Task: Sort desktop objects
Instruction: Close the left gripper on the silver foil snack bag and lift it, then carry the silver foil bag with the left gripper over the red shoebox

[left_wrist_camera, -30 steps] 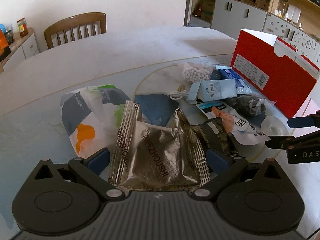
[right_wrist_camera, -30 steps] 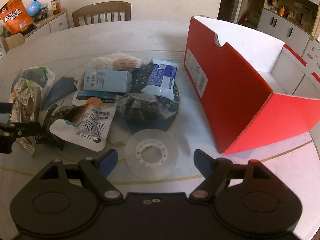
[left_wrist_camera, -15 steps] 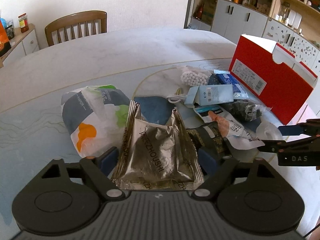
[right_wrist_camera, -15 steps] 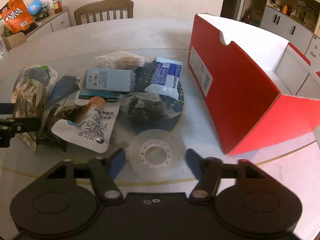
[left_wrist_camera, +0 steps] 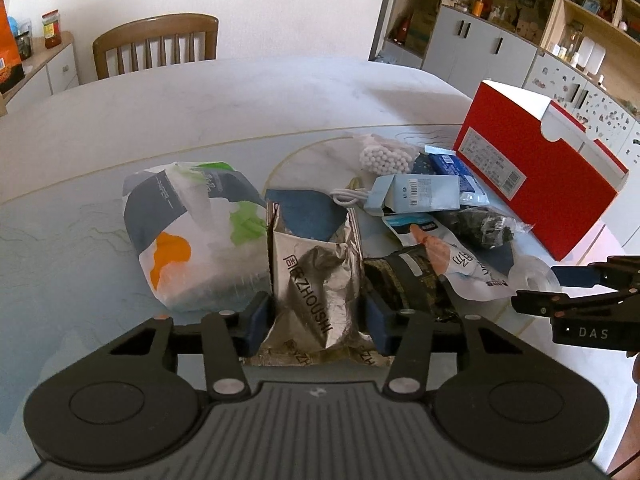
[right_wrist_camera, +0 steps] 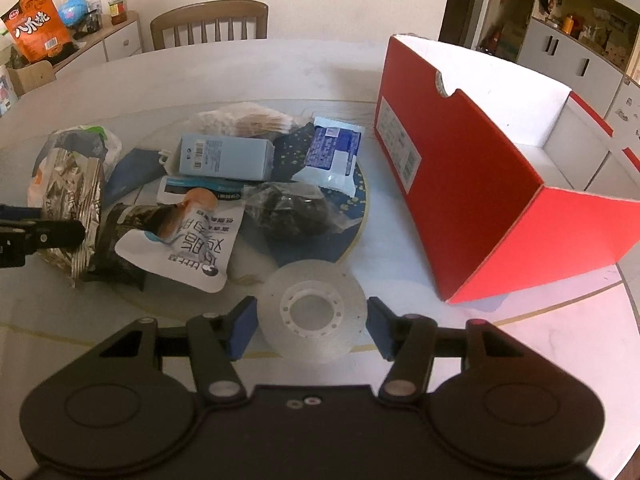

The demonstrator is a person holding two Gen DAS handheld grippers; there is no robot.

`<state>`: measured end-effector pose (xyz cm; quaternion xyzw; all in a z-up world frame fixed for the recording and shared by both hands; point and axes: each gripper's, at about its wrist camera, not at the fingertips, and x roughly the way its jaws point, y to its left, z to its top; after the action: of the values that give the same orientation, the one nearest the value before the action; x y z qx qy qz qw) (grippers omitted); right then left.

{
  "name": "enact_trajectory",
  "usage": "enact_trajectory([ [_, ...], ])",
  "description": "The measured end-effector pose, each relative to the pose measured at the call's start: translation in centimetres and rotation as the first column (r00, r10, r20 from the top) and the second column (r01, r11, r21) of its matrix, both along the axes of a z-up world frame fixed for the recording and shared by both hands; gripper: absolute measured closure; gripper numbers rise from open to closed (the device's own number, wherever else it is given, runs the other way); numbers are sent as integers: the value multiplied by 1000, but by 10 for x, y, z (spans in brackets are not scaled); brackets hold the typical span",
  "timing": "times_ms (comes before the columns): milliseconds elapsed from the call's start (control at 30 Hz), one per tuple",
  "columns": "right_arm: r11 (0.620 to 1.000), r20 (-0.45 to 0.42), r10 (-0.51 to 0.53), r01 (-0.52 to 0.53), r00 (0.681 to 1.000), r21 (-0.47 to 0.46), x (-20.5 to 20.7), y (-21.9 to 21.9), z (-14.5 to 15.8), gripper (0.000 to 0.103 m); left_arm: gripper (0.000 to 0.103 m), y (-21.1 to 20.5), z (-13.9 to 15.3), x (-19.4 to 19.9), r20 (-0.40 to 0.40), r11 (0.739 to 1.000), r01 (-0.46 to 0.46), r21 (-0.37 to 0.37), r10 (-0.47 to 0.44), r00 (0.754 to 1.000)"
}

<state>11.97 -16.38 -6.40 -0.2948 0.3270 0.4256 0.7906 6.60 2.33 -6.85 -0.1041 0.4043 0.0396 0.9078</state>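
Note:
My left gripper [left_wrist_camera: 316, 320] is shut on a silver foil snack packet [left_wrist_camera: 316, 288], which is crumpled between the blue pads; the packet also shows at the left of the right wrist view [right_wrist_camera: 72, 196]. My right gripper [right_wrist_camera: 308, 324] stands around a clear tape roll [right_wrist_camera: 312, 312] lying flat on the table, with its pads close to the roll's sides and a small gap left. The tape roll also shows in the left wrist view [left_wrist_camera: 532, 276]. An open red shoe box [right_wrist_camera: 480, 184] stands to the right, and it also shows in the left wrist view [left_wrist_camera: 532, 172].
A pile lies on the round table [right_wrist_camera: 240, 56]: a white plastic bag [left_wrist_camera: 192, 236], a pale blue carton [right_wrist_camera: 224, 158], a blue wipes pack [right_wrist_camera: 332, 152], a white pouch [right_wrist_camera: 188, 244], a dark packet [right_wrist_camera: 288, 212], a bag of white beads [left_wrist_camera: 384, 158]. A wooden chair [left_wrist_camera: 156, 48] stands behind.
My left gripper has closed on the foil packet and crumpled it. My right gripper has narrowed around the tape roll and moved closer to it.

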Motion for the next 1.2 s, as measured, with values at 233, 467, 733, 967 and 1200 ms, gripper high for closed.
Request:
enact_trajectory([
  [233, 1000, -9, 5, -4, 1000, 28, -5, -7, 11, 45, 59, -4, 8, -9, 4, 1000, -2, -9, 2, 1000],
  [467, 998, -4, 33, -33, 999, 52, -9, -14, 25, 45, 61, -8, 18, -15, 18, 1000, 6, -12, -6, 1000],
  [733, 995, -6, 60, -60, 998, 80, -15, -23, 46, 45, 61, -16, 42, -19, 52, 999, 37, -22, -36, 998],
  [967, 993, 0, 73, -73, 997, 95, -14, -27, 67, 45, 61, -29, 59, -11, 70, 997, 74, -27, -72, 995],
  [1200, 990, -3, 79, -78, 997, 114, -4, -34, 91, 45, 61, -46, 77, 6, 79, 994, 107, -38, -103, 992],
])
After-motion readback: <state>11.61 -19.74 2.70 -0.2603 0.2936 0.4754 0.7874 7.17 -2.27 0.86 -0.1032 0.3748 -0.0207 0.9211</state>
